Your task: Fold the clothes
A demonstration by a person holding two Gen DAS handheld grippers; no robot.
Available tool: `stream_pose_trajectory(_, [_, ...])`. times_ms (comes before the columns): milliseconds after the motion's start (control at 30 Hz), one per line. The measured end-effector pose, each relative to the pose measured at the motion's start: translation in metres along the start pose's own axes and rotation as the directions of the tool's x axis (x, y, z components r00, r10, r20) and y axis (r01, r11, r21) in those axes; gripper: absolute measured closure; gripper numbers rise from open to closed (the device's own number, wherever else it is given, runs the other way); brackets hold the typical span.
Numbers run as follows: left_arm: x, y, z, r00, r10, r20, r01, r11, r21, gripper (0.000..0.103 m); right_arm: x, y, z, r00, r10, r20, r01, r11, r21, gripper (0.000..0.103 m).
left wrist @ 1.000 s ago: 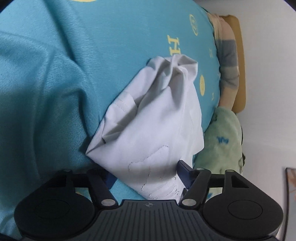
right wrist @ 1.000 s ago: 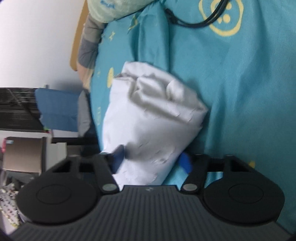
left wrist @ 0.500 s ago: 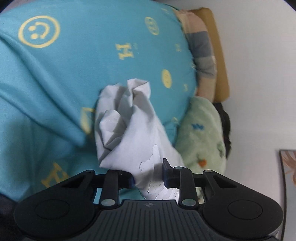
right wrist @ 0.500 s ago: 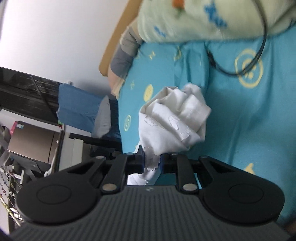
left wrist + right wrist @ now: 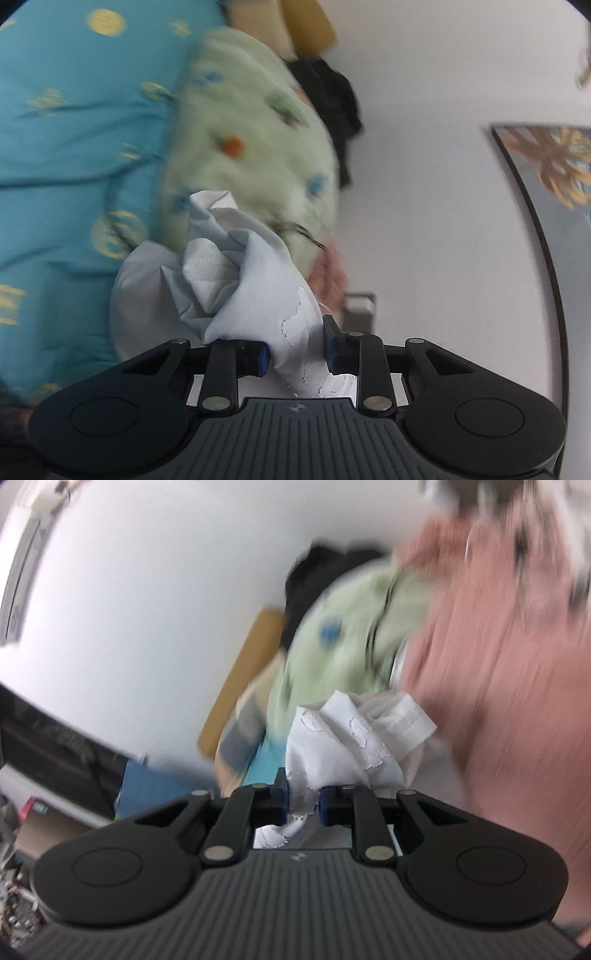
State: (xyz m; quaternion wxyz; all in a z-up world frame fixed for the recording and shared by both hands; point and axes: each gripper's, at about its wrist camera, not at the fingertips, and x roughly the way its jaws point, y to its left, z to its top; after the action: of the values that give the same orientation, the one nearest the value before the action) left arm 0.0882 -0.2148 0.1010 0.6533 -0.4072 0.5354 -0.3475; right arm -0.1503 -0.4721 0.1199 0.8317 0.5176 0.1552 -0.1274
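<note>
A crumpled white garment with a cracked white print hangs bunched between both grippers, lifted off the bed. My left gripper is shut on one part of it, the cloth pinched between the blue pads. In the right wrist view my right gripper is shut on another part of the same white garment, which bulges up ahead of the fingers. Both views are blurred by motion.
A teal bedsheet with yellow prints lies at left. A pale green patterned pillow and a dark garment sit by the white wall. A pink cloth fills the right of the right wrist view. A framed picture leans at right.
Both grippers closed on the white garment and raised it off the teal sheet. The cameras now tilt up toward the pillow and the wall, and the garment is more bunched.
</note>
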Motion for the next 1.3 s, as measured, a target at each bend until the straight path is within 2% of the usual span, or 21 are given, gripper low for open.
stream_pose_trajectory(100, [0.051, -0.059, -0.011, 0.993, -0.108, -0.051, 0.111, 0.992, 0.056, 0.074, -0.038, 0.005, 0.06, 0.991, -0.002, 0.132, 0.009, 0.999, -0.053, 0.084])
stream_pose_trajectory(200, [0.088, -0.105, -0.029, 0.976, -0.195, -0.098, 0.207, 0.971, 0.123, 0.074, -0.08, 0.01, 0.104, 0.963, 0.012, 0.268, 0.02, 0.993, -0.116, 0.084])
stream_pose_trajectory(333, [0.116, -0.14, -0.068, 0.956, -0.251, -0.152, 0.283, 0.925, 0.254, 0.074, -0.115, 0.001, 0.123, 0.916, -0.021, 0.4, 0.102, 0.978, -0.183, 0.084])
stream_pose_trajectory(433, [0.142, -0.119, -0.091, 0.961, -0.198, -0.191, 0.25, 0.92, 0.303, 0.074, -0.12, -0.027, 0.107, 0.899, -0.096, 0.427, 0.198, 0.959, -0.204, 0.084])
stream_pose_trajectory(500, [0.153, -0.091, -0.102, 0.964, -0.142, -0.226, 0.215, 0.915, 0.342, 0.074, -0.117, -0.051, 0.085, 0.905, -0.151, 0.397, 0.252, 0.944, -0.215, 0.084])
stream_pose_trajectory(633, [0.143, -0.027, -0.132, 0.96, -0.019, -0.281, 0.142, 0.893, 0.426, 0.074, -0.114, -0.108, 0.034, 0.925, -0.239, 0.295, 0.288, 0.948, -0.137, 0.084])
stream_pose_trajectory(767, [0.112, 0.008, -0.155, 0.967, 0.038, -0.25, 0.099, 0.853, 0.512, 0.069, -0.112, -0.14, -0.002, 0.924, -0.295, 0.243, 0.323, 0.943, -0.08, 0.079])
stream_pose_trajectory(900, [0.086, 0.006, -0.17, 0.983, 0.089, -0.16, 0.03, 0.782, 0.622, 0.067, -0.122, -0.129, -0.018, 0.905, -0.357, 0.231, 0.385, 0.919, -0.089, 0.067])
stream_pose_trajectory(933, [0.078, 0.002, -0.173, 0.985, 0.098, -0.14, 0.016, 0.763, 0.646, 0.064, -0.128, -0.123, -0.02, 0.901, -0.364, 0.235, 0.396, 0.912, -0.109, 0.058])
stream_pose_trajectory(1000, [0.063, -0.011, -0.178, 0.99, 0.101, -0.103, -0.002, 0.727, 0.686, 0.04, -0.139, -0.111, -0.025, 0.893, -0.377, 0.244, 0.419, 0.896, -0.148, 0.039])
stream_pose_trajectory(1033, [0.053, -0.019, -0.181, 0.992, 0.097, -0.083, -0.01, 0.708, 0.706, 0.035, -0.145, -0.105, -0.028, 0.889, -0.383, 0.249, 0.429, 0.888, -0.167, 0.024])
stream_pose_trajectory(1067, [0.042, -0.03, -0.185, 0.994, 0.087, -0.06, -0.015, 0.682, 0.731, 0.026, -0.149, -0.094, -0.03, 0.891, -0.37, 0.262, 0.425, 0.884, -0.196, 0.017])
stream_pose_trajectory(1233, [-0.01, -0.066, -0.214, 0.997, 0.057, 0.048, -0.071, 0.537, 0.841, 0.006, -0.189, -0.048, -0.053, 0.884, -0.311, 0.348, 0.431, 0.831, -0.352, 0.018])
stream_pose_trajectory(1300, [-0.04, -0.069, -0.233, 0.994, 0.032, 0.1, -0.103, 0.498, 0.861, 0.001, -0.204, -0.033, -0.065, 0.882, -0.288, 0.373, 0.429, 0.817, -0.385, 0.018])
